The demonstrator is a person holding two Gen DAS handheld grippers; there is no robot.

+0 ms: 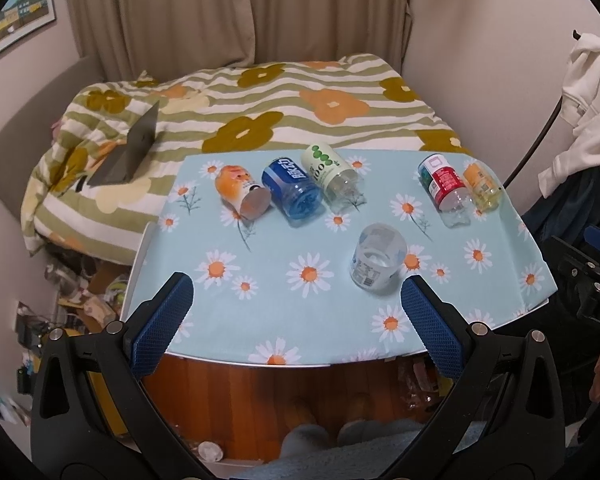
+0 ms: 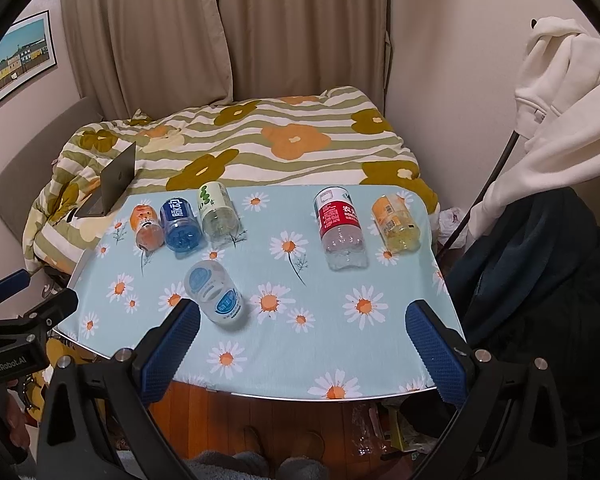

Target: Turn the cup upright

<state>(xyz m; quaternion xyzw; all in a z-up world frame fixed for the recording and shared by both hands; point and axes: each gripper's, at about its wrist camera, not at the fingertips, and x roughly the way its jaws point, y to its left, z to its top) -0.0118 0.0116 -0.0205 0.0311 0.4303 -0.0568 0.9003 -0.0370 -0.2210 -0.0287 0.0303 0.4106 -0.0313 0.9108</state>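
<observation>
Several cut bottle-cups lie on their sides on a table with a daisy cloth (image 1: 280,320) (image 2: 340,360). Nearest is a clear cup with a pale blue label (image 1: 376,258) (image 2: 214,294). At the back left lie an orange cup (image 1: 240,192) (image 2: 146,226), a blue cup (image 1: 294,192) (image 2: 180,224) and a green-label cup (image 1: 334,178) (image 2: 218,214). At the back right lie a red-label cup (image 1: 446,192) (image 2: 340,226) and a yellow cup (image 1: 482,186) (image 2: 396,220). My left gripper (image 1: 296,320) is open, in front of the clear cup. My right gripper (image 2: 304,344) is open above the table's front edge.
A bed with a flowered striped quilt (image 1: 260,112) stands behind the table, with an open laptop (image 1: 130,152) on it. A white hoodie (image 2: 560,92) hangs at the right over dark clothing. Wooden floor and clutter lie below the table edge. The left gripper's body (image 2: 16,332) shows at the right wrist view's left.
</observation>
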